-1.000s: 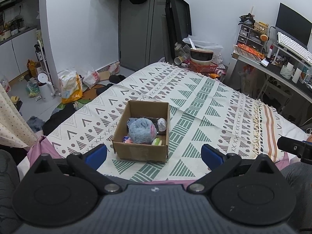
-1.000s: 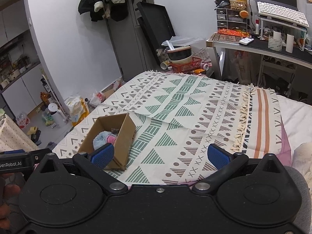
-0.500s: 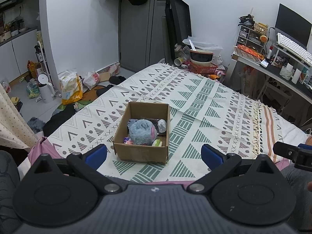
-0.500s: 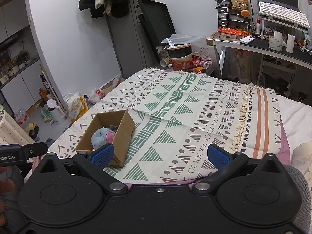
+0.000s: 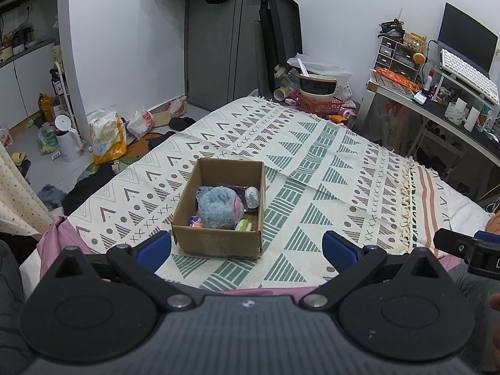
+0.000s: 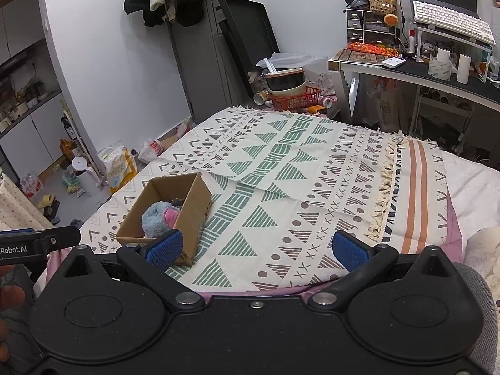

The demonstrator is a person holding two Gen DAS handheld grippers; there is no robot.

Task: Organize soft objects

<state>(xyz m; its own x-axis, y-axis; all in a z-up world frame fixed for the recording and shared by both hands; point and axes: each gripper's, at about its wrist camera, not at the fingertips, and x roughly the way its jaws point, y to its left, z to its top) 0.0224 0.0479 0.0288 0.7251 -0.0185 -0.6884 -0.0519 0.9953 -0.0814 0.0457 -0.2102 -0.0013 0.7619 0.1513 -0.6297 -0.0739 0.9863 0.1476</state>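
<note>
The open brown cardboard box [image 5: 218,212] — with a fluffy blue-and-pink plush toy [image 5: 218,207] nested inside — is seen on the patterned cream-and-green blanket [image 5: 312,168] just ahead of the left gripper [image 5: 247,248], between its wide-spread empty jaws, and beside the left jaw of the right gripper [image 6: 256,248], likewise held open and empty.

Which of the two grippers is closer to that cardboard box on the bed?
Left. The left gripper hovers open straight before the cardboard box; the right gripper, also open, sits off to the box's right side.
</note>
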